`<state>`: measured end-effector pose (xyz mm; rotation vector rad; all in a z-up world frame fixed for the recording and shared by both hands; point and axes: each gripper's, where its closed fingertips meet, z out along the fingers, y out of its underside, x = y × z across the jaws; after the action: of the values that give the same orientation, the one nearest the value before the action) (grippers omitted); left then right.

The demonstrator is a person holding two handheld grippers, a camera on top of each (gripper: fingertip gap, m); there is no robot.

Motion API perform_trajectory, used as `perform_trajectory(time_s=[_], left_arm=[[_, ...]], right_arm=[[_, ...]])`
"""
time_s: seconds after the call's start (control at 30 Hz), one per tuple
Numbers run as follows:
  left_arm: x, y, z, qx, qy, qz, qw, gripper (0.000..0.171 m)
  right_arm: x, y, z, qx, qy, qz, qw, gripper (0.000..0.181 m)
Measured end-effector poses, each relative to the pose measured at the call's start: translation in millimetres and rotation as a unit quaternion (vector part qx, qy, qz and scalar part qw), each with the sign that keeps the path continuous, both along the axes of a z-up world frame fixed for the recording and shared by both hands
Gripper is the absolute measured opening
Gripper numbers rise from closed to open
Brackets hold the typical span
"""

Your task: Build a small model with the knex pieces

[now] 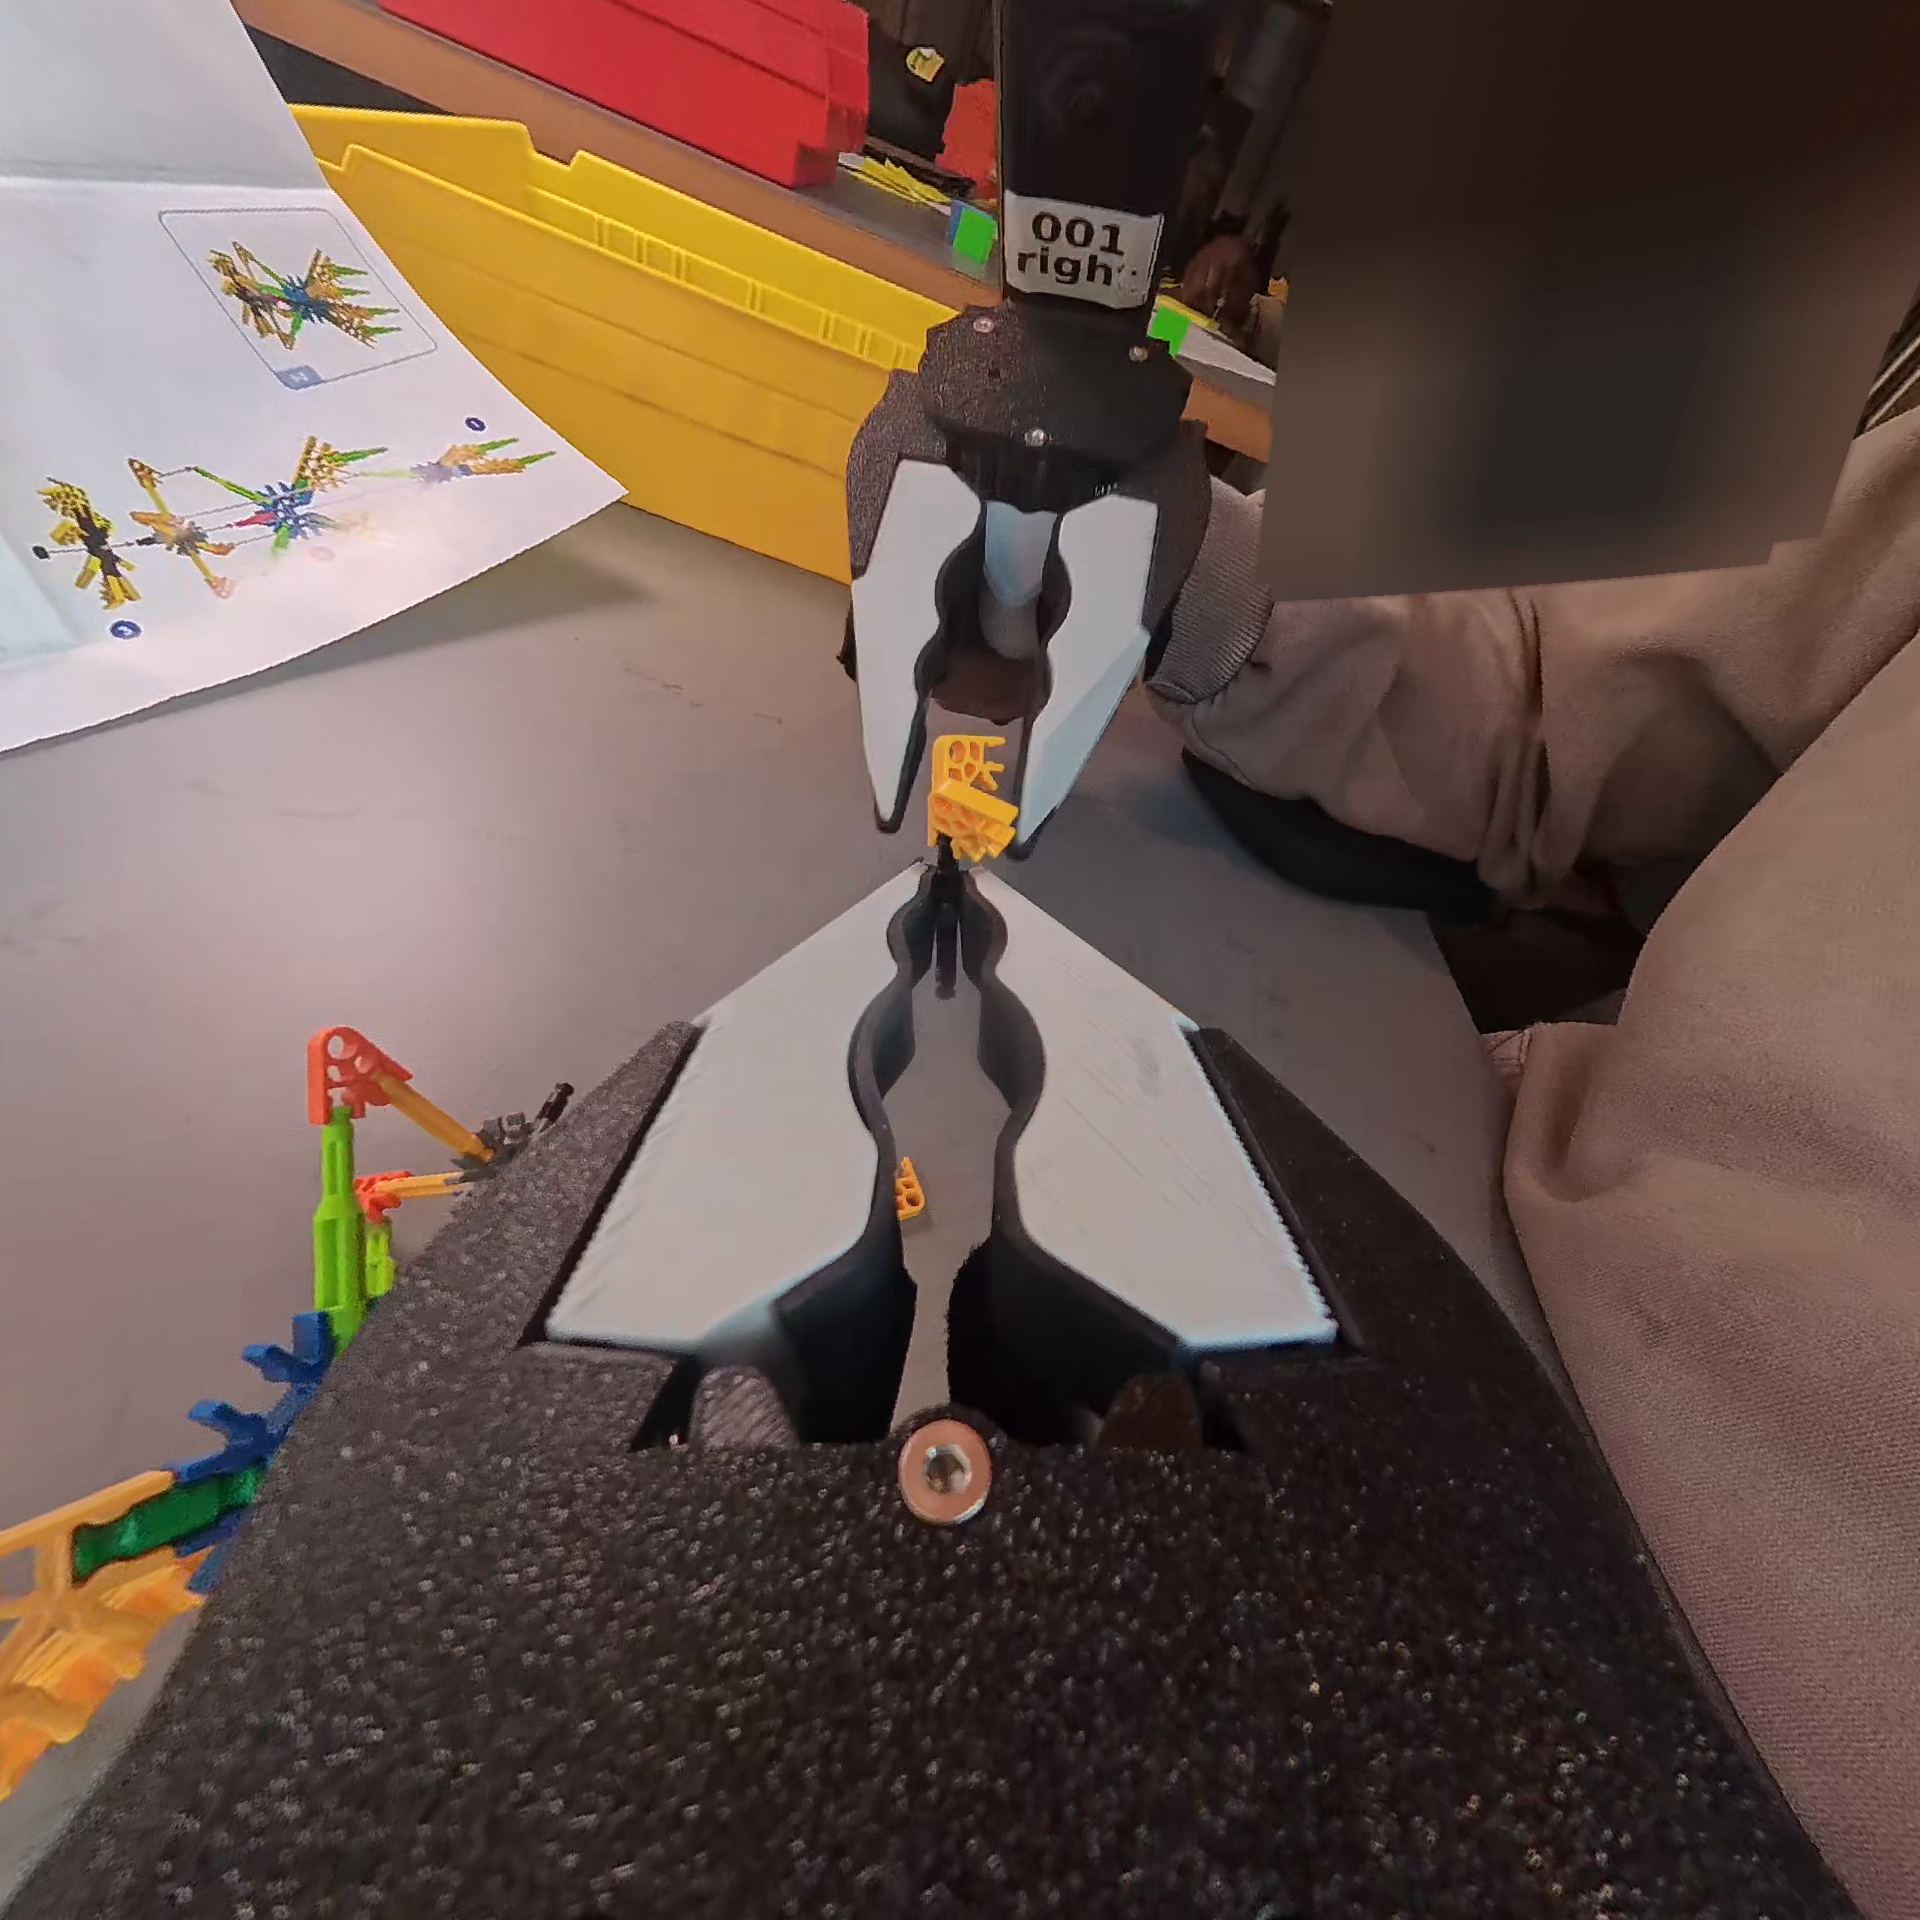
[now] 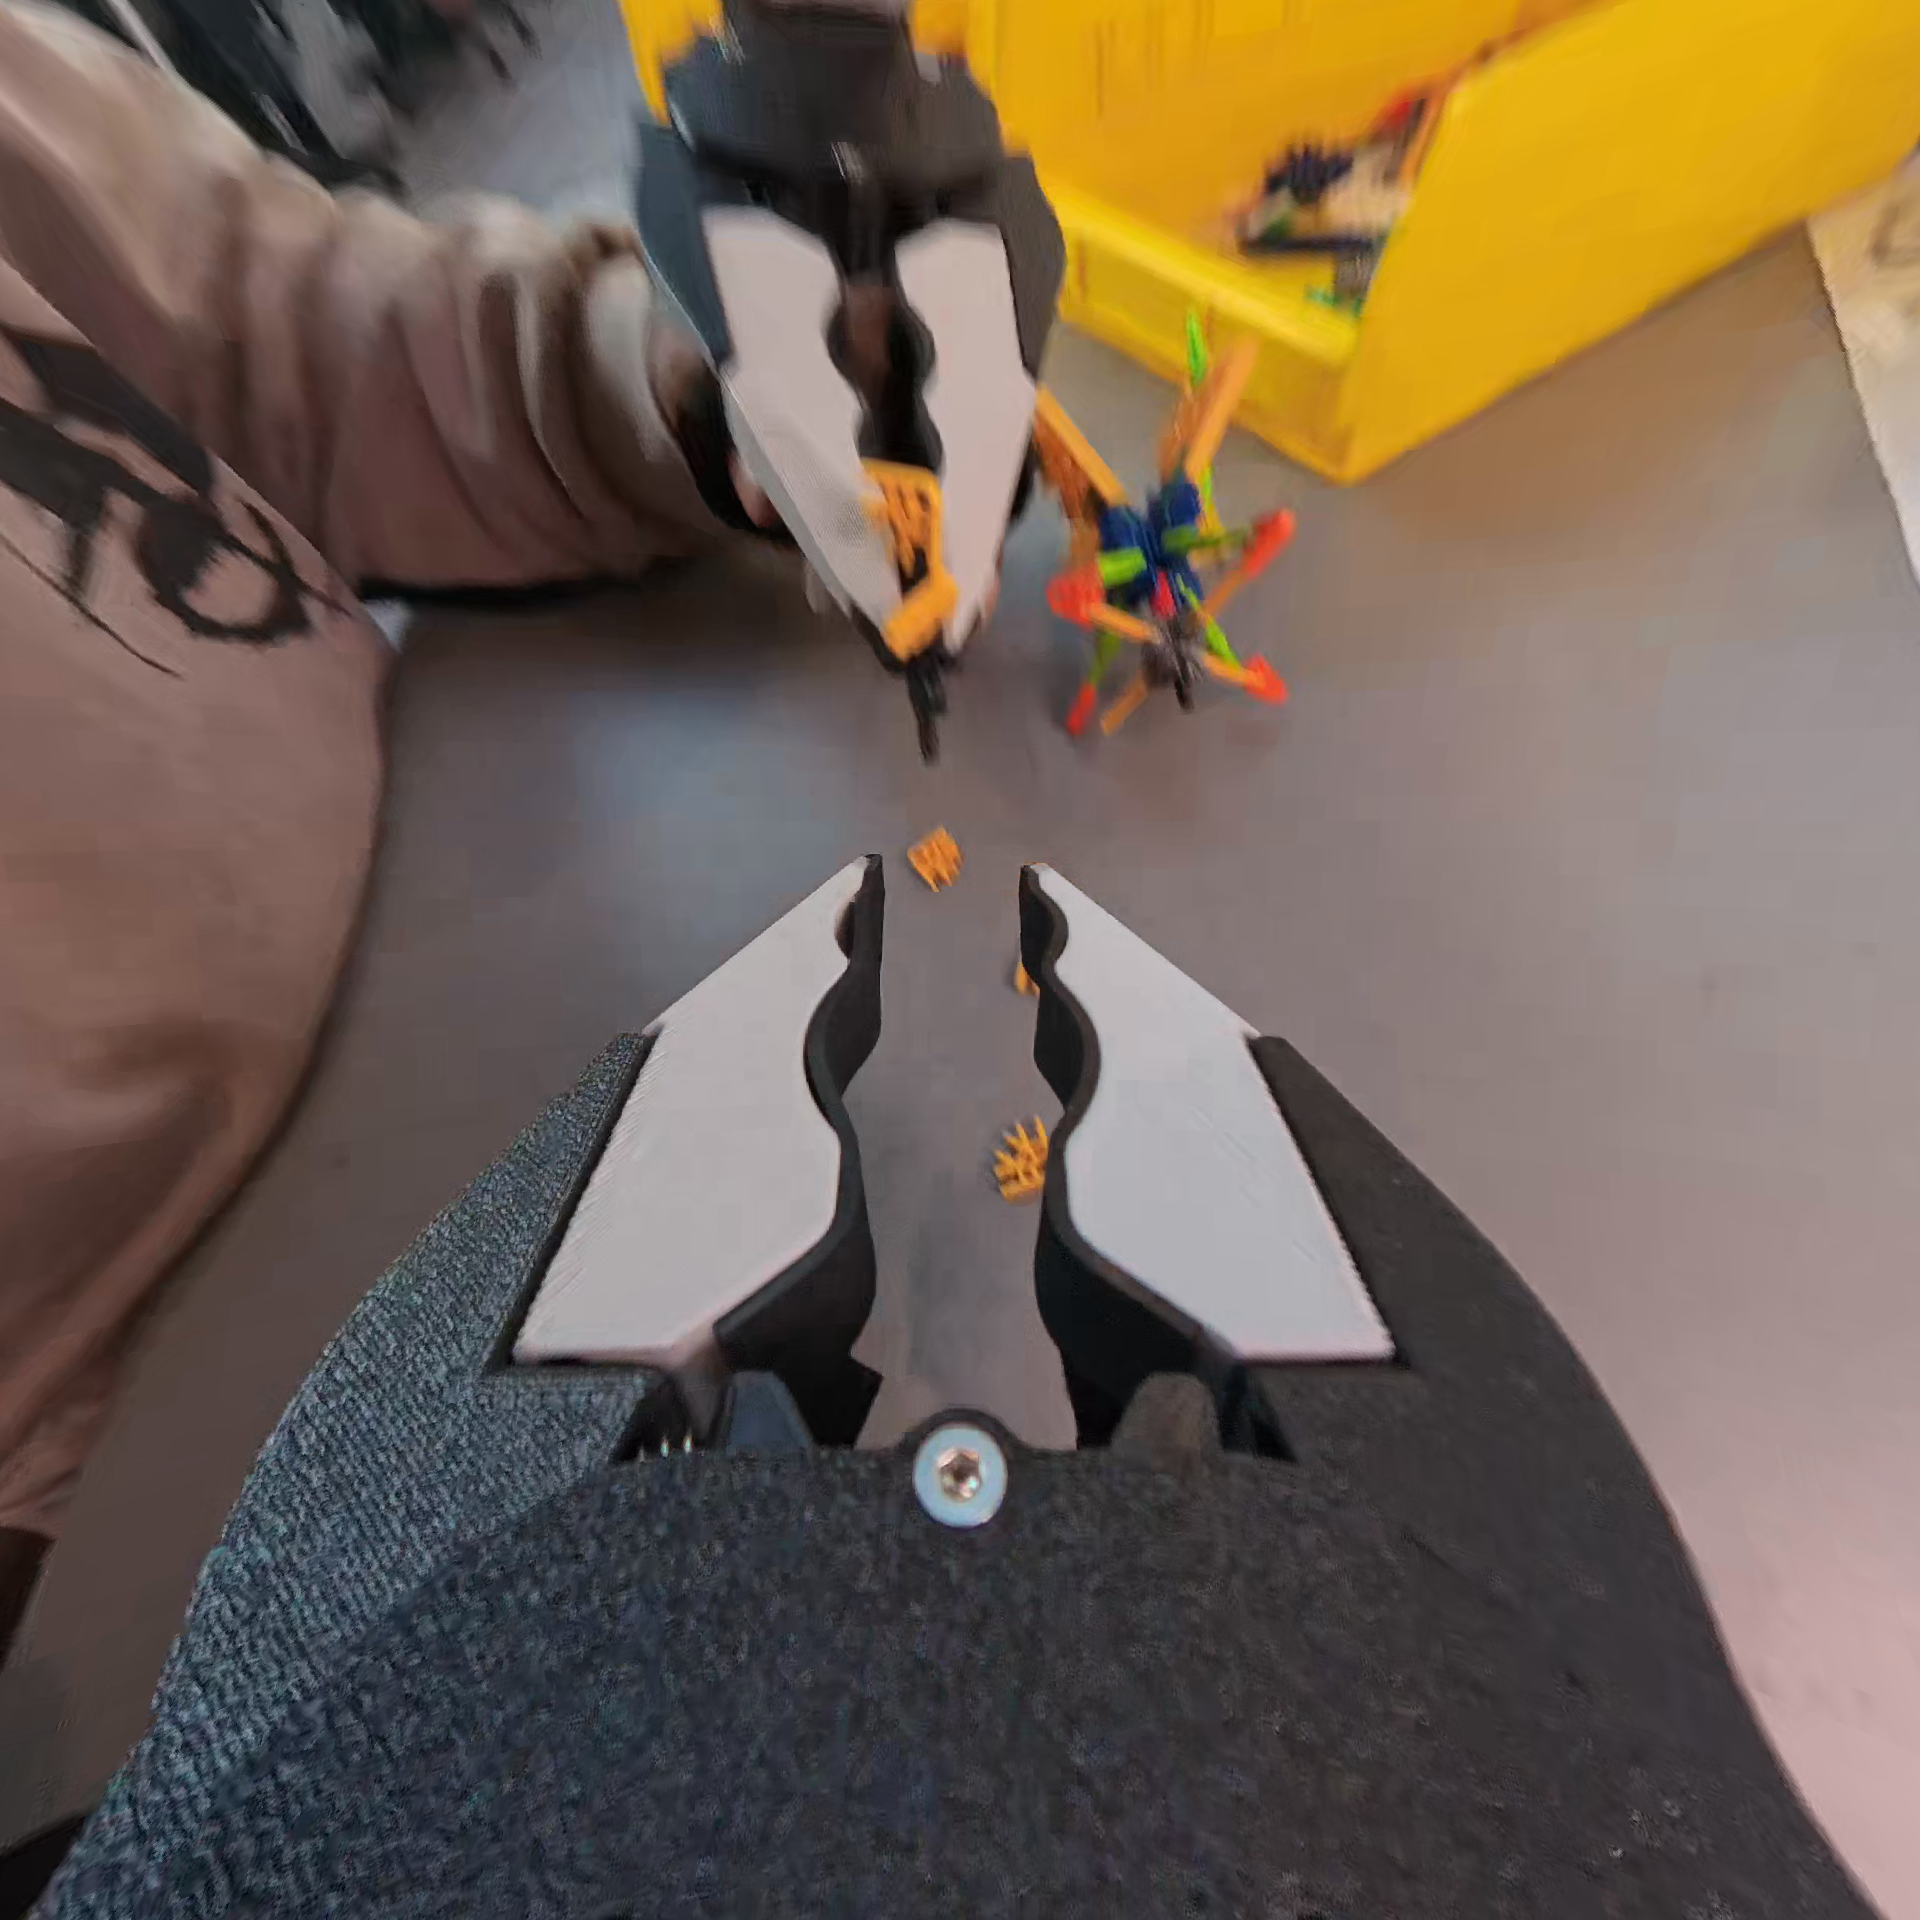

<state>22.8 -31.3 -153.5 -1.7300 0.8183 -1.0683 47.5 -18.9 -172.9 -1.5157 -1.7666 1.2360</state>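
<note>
Where the left tongs press together at their tips, they pinch a short black plastic rod, which juts forward beyond them. The right wrist view shows an orange-yellow latticed plastic piece also lodged between these tongs, farther back.

The right tongs stand spread and empty, with a clear gap between the tips. A small yellow latticed plastic connector lies between those tips at the far end of the rod. In the left wrist view it appears seated on the rod. In the blurred right wrist view a gap seems to separate the two, so it cannot be told whether they are joined.

Two loose orange toothed plastic bits lie on the grey desk under the right tongs, joined to nothing.

Beside the left tongs rests a multicoloured model of green, blue, orange and red plastic rods and hubs. It is already joined into a star-like cluster, and neither pair of tongs touches it.

Behind the model stands a yellow plastic bin holding more pieces, which are blurred. A white printed instruction sheet with coloured diagrams leans against the bin, and a red plastic bin sits farther back. The person's beige fabric sleeves rest at the desk edge.
</note>
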Motion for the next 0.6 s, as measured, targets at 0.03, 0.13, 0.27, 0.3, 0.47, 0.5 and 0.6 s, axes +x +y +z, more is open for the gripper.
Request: perform_trajectory(time_s=[0.03,0.13,0.27,0.3,0.47,0.5,0.6], left_arm=[[1,-1,0,0.0,0.001,-0.004,1.0,0.003],[4,-3,-2,0.005,0.01,-0.009,1.0,0.003],[8,-4,-9,0.015,0.035,-0.01,0.999,0.003],[8,-4,-11,0.017,0.043,-0.008,0.999,0.003],[10,-6,-10,0.028,0.049,-0.013,0.998,0.003],[10,-8,-11,0.036,0.06,-0.017,0.997,0.003],[10,-11,-10,0.049,0.068,-0.027,0.996,0.003]], right_arm=[[-4,-7,17,-0.028,0.038,0.01,0.999,0.024],[-12,-15,37,-0.062,0.085,0.009,0.994,0.023],[-21,-13,25,-0.078,0.065,-0.012,0.995,0.009],[-21,-14,22,-0.088,0.059,-0.012,0.994,0.008],[-19,-12,20,-0.153,0.054,-0.011,0.987,0.001],[-19,-14,20,-0.171,0.051,-0.007,0.984,0.002],[-21,-17,19,-0.206,0.057,-0.001,0.977,0.002]])
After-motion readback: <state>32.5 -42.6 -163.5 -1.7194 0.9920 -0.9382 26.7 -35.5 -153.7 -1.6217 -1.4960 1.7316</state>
